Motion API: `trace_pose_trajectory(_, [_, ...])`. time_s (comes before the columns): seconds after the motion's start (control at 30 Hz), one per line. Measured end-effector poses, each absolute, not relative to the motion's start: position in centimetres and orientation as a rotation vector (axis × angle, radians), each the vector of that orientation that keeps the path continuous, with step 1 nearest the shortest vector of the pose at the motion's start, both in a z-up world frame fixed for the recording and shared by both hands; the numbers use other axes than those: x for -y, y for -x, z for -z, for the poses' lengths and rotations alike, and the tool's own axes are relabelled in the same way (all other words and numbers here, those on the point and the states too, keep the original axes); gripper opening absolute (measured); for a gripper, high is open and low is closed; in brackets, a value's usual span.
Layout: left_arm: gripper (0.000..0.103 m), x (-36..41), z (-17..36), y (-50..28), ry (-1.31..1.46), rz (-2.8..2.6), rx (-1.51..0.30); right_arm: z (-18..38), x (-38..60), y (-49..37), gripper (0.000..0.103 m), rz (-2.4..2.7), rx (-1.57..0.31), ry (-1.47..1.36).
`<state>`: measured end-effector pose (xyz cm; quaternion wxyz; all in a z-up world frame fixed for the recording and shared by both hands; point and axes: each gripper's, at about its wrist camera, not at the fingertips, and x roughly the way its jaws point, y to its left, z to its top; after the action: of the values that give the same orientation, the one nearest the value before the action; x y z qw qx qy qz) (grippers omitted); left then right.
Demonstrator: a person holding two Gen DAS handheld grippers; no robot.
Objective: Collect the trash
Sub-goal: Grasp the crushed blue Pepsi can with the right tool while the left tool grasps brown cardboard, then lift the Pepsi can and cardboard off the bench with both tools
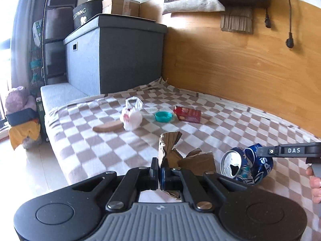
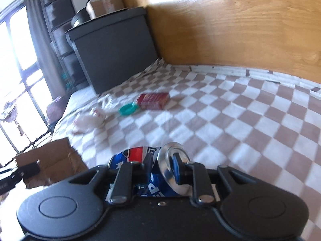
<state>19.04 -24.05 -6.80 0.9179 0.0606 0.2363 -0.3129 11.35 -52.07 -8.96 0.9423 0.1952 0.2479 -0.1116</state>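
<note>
My left gripper (image 1: 159, 173) is shut on a torn piece of brown cardboard (image 1: 169, 140) that sticks up between its fingers, low over the checkered blanket (image 1: 220, 124). My right gripper (image 2: 162, 164) is shut on a crushed blue soda can (image 2: 138, 153). In the left wrist view the can (image 1: 246, 164) hangs at the right, with one finger (image 1: 289, 151) on it. More trash lies farther up the bed: a white plastic bag (image 1: 131, 116), a teal lid (image 1: 163, 116), a red box (image 1: 187, 113) and a curved brown strip (image 1: 107, 127).
A grey storage box (image 1: 116, 54) stands at the bed's far end. A wooden panel (image 1: 240, 60) runs along the right side. The bed's left edge drops to a pale floor (image 1: 30, 160). A person's hand (image 1: 316, 184) shows at the right edge.
</note>
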Motion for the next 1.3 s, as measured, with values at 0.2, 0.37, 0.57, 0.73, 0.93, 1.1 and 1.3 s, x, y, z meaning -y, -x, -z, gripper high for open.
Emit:
trace_pose_trajectory(0.2, [0.003,22.4,8.1,-15.9,-0.124,0.646,-0.496,8.6,53.1,-8.1,0.024,0.2,-0.598,-0.401])
trace_pose_trajectory(0.37, [0.003,21.9,9.4,-14.4,-0.141,0.649,-0.505,7.4,53.4,-7.7,0.087,0.237,-0.625,-0.493])
trace_pose_trajectory(0.57, [0.003,21.3,10.6,-13.7,-0.151,0.655,-0.515,5.2,50.3,-10.3,0.103,0.258,-0.653,-0.369])
trace_pose_trajectory(0.73, [0.004,20.9,11.5,-13.8,-0.139,0.666,-0.538,5.7,48.0,-13.3,0.103,0.32,-0.76,-0.241])
trace_pose_trajectory(0.93, [0.009,21.0,12.1,-14.2,-0.148,0.673,-0.557,7.4,48.5,-14.6,0.103,0.456,-0.834,-0.267])
trace_pose_trajectory(1.1, [0.01,20.8,12.3,-14.8,-0.127,0.676,-0.578,7.9,49.1,-14.1,0.092,0.41,-0.857,-0.335])
trace_pose_trajectory(1.3, [0.012,20.8,12.2,-15.2,-0.096,0.666,-0.611,7.5,48.3,-13.1,0.083,0.352,-0.854,-0.307])
